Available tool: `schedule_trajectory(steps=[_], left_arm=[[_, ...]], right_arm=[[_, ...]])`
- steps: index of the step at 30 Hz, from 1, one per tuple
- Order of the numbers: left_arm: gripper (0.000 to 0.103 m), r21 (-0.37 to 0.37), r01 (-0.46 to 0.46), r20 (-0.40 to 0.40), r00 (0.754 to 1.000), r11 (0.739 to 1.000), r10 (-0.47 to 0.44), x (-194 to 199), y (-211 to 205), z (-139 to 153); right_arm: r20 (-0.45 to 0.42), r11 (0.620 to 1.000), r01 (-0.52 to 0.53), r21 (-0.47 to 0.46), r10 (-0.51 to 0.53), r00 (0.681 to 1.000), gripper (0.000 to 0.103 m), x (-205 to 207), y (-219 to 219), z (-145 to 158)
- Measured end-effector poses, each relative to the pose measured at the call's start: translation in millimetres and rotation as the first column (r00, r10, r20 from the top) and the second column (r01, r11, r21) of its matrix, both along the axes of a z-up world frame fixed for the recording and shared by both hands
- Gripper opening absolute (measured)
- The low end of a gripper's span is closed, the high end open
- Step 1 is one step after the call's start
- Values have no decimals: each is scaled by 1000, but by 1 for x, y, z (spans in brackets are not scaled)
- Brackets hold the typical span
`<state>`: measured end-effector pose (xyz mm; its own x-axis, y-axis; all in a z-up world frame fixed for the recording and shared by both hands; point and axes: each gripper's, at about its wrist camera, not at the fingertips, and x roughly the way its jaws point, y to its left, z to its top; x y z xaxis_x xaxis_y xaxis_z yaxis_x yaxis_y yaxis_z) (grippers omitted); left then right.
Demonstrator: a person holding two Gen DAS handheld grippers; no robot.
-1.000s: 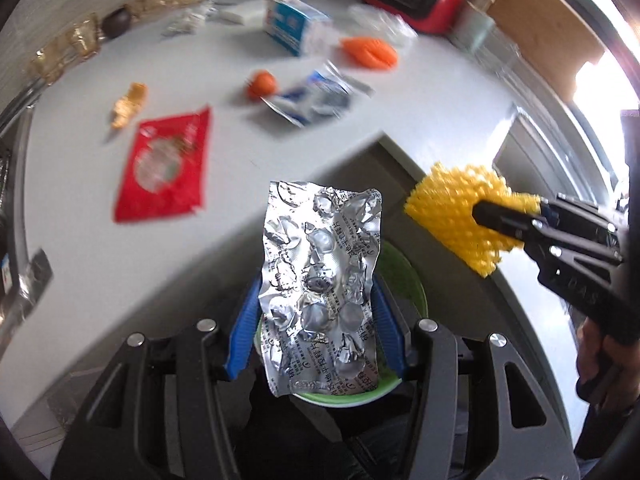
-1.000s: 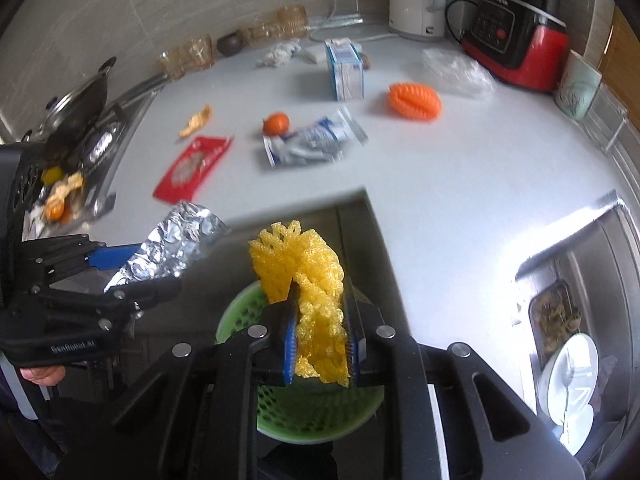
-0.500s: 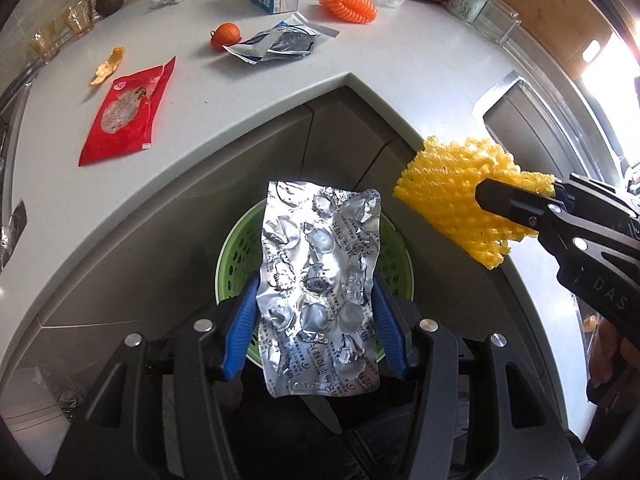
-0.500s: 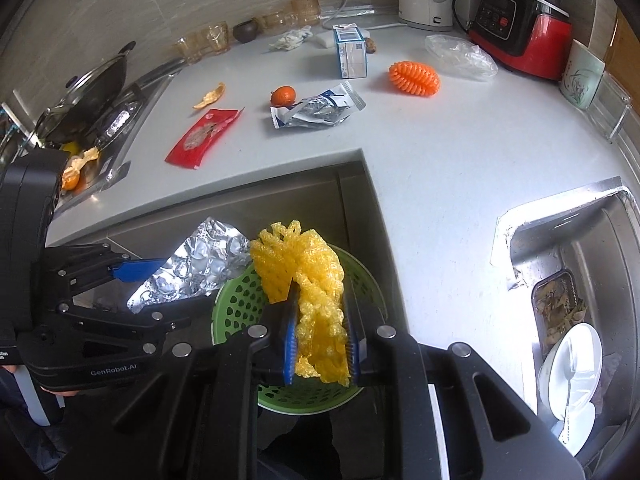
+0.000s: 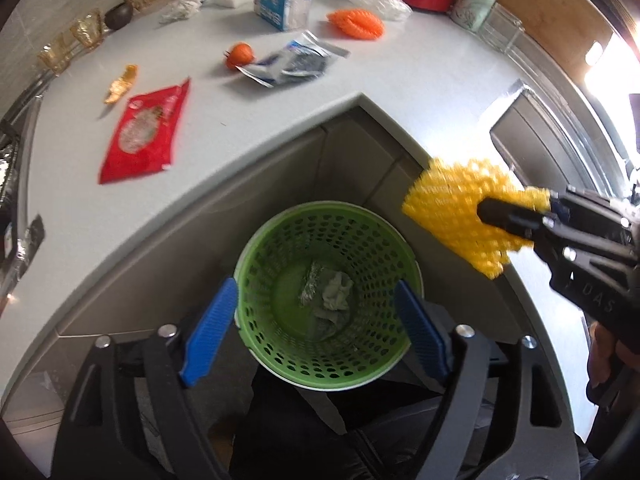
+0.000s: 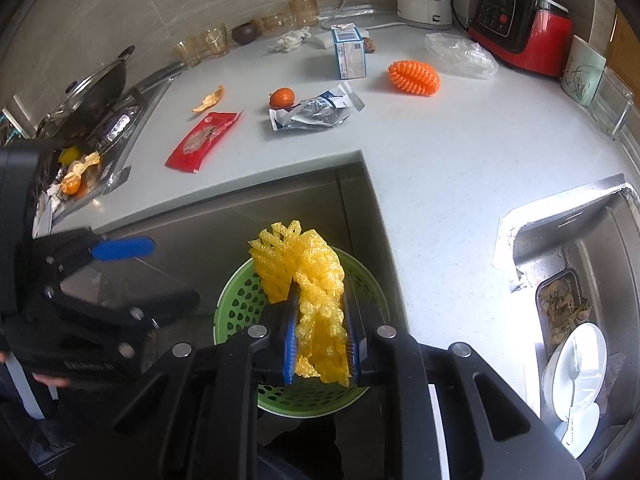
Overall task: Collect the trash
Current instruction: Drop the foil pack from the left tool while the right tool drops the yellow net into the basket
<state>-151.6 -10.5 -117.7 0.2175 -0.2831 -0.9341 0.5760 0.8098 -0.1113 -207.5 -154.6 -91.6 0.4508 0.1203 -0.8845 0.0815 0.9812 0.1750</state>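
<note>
A green perforated bin stands on the floor under the counter corner; it also shows in the right wrist view. The silver blister pack lies at its bottom beside crumpled paper. My left gripper is open and empty right above the bin. My right gripper is shut on a yellow foam net, held over the bin's right rim; the net also shows in the left wrist view.
On the white counter lie a red wrapper, orange peel, a small orange fruit, a silver-blue pouch, a carton, an orange net and a plastic bag. Sink at right, stove at left.
My left gripper has opened and the silver blister pack has dropped into the green bin. The right gripper still holds the yellow net near the bin.
</note>
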Motion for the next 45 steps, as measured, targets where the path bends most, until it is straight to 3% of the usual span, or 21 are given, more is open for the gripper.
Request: schedule_trajectory(steps=[6,13,18,23,36,45], left_arm=[[82,10,-55,55,997,998,54,20,24,13],[83,-4,-154,62,986,988,154,48,53,19],[83,-10,-202,63,977,979,202,63,68,20],[83,-11,-224,57,973,974,224,76,78,18],[83,17,-240,79,968,971,238,115,80,6],[83,3,-261,56,964,965,261,156,71,-10]], right_arm=[[-30,1000,-15,9,15,999,21,0,7,-10],[-72,999,-40,8,41,997,22,2,19,-28],[-101,999,-40,-11,39,994,49,8,25,-42],[-101,999,-30,-14,28,994,63,14,27,-44],[-57,998,40,-44,-43,997,86,40,20,-29],[7,992,84,-96,-84,996,95,72,17,-5]])
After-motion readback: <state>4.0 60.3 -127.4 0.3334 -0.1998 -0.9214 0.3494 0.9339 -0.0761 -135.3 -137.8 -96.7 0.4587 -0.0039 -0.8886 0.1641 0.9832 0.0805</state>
